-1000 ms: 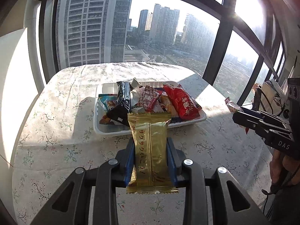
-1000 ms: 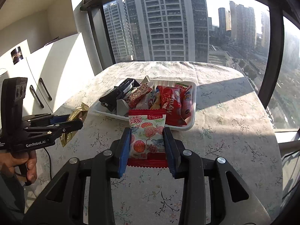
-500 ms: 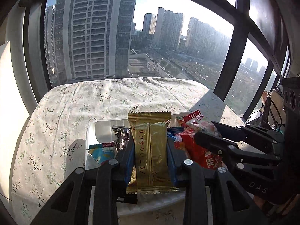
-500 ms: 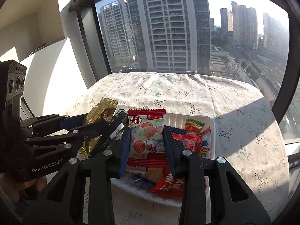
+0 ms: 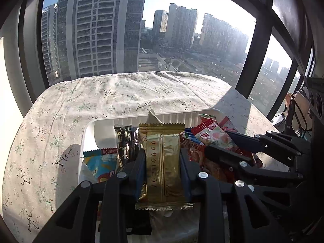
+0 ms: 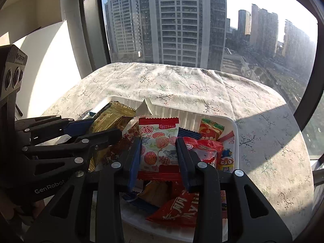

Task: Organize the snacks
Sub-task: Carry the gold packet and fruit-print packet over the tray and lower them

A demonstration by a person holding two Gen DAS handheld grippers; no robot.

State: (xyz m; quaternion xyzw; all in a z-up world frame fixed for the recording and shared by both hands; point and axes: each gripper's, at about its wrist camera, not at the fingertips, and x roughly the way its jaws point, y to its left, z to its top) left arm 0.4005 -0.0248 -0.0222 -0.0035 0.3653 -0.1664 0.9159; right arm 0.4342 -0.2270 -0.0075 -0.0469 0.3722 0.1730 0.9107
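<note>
Both tongs have advanced over the white plastic tray: left tongs clamp a gold foil wafer packet, right tongs clamp a floral red-edged candy packet. Crowded together, releases could collide or spill onto the bench.

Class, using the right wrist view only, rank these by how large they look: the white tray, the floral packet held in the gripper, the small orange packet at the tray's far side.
1. White tray
2. Floral packet, enlarged by nearness
3. Orange packet

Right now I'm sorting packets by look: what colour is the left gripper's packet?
Gold packet, clearest in the left wrist view.
</note>
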